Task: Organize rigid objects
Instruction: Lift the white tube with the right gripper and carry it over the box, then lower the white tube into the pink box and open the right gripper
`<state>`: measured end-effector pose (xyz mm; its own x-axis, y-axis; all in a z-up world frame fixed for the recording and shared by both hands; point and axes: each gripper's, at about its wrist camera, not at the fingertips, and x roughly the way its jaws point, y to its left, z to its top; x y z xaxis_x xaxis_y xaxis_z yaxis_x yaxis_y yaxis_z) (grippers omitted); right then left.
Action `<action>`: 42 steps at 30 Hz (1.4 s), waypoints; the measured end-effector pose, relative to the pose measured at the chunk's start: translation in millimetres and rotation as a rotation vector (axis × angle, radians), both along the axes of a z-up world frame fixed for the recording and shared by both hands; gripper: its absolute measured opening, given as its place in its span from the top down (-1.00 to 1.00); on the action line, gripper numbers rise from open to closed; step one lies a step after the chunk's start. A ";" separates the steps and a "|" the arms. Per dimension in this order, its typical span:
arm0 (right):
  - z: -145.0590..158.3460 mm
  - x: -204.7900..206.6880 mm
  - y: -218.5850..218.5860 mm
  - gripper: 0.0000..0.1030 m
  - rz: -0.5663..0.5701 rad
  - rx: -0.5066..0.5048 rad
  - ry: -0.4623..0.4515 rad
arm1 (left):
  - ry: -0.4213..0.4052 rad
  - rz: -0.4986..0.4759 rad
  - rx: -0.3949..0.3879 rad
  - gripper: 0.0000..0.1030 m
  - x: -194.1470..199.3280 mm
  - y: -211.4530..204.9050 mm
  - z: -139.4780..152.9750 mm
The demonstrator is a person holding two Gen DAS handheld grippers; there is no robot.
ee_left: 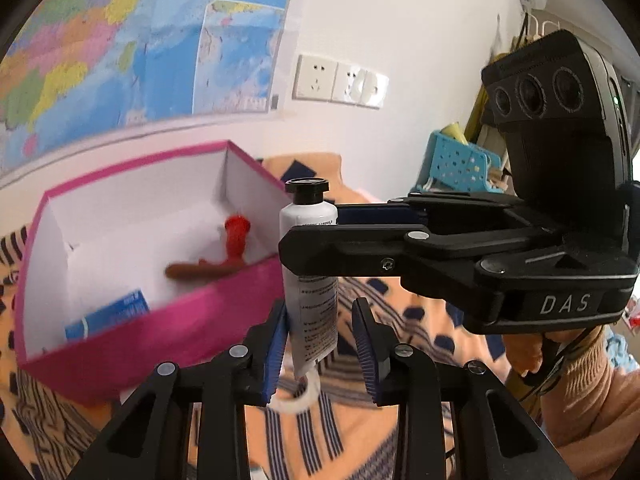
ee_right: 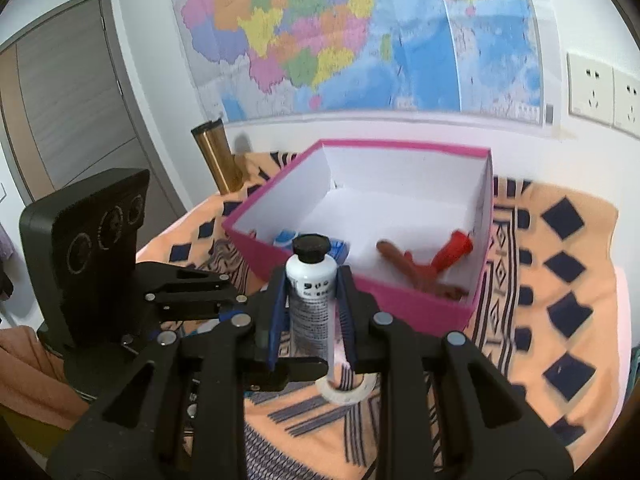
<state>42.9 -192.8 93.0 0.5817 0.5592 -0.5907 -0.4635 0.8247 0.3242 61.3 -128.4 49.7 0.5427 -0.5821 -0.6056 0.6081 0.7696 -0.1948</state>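
Right wrist view: right claw [ee_right: 313,304] clamps upright white black-capped tube [ee_right: 311,280]; pink-walled cardboard box [ee_right: 360,292] just ahead. Left claw [ee_left: 320,344] spread, ungripping.

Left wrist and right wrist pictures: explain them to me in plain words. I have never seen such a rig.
There is no robot here. A person holds a handheld gripper in each hand, each with two fingers and a wide-angle camera looking along them.

One picture is taken from the left gripper and the other from the right gripper, so each also shows the other tool.

The right gripper is clamped on a white tube with a black cap, held upright. The left gripper is open, with its fingers on either side of the tube's lower end.

Below lies an orange patterned cloth with a white tape ring on it. An open pink box holds a red and brown item and a blue packet.
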 end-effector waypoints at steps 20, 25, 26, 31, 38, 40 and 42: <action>9.0 84.8 -34.6 0.48 -0.112 0.016 0.018 | 0.047 0.043 -0.016 0.40 86.4 -10.9 18.3; -4.0 99.8 -37.6 0.48 -0.123 -0.010 0.051 | 0.087 0.052 0.003 0.40 100.2 -18.7 8.2; -8.7 103.6 -38.0 0.48 -0.124 -0.017 0.063 | 0.093 0.054 0.008 0.40 102.4 -20.2 6.2; -28.7 116.4 -37.8 0.48 -0.123 -0.042 0.121 | 0.139 0.053 0.024 0.40 114.1 -25.0 -6.9; -48.6 130.4 -31.6 0.42 -0.147 -0.128 0.169 | 0.196 0.074 0.042 0.40 127.9 -25.2 -24.1; -48.5 132.9 -30.8 0.14 -0.190 -0.176 0.156 | 0.206 0.088 0.041 0.40 129.2 -21.3 -26.8; -44.2 131.4 -34.1 0.11 -0.213 -0.168 0.128 | 0.207 0.098 0.042 0.40 129.3 -17.4 -28.8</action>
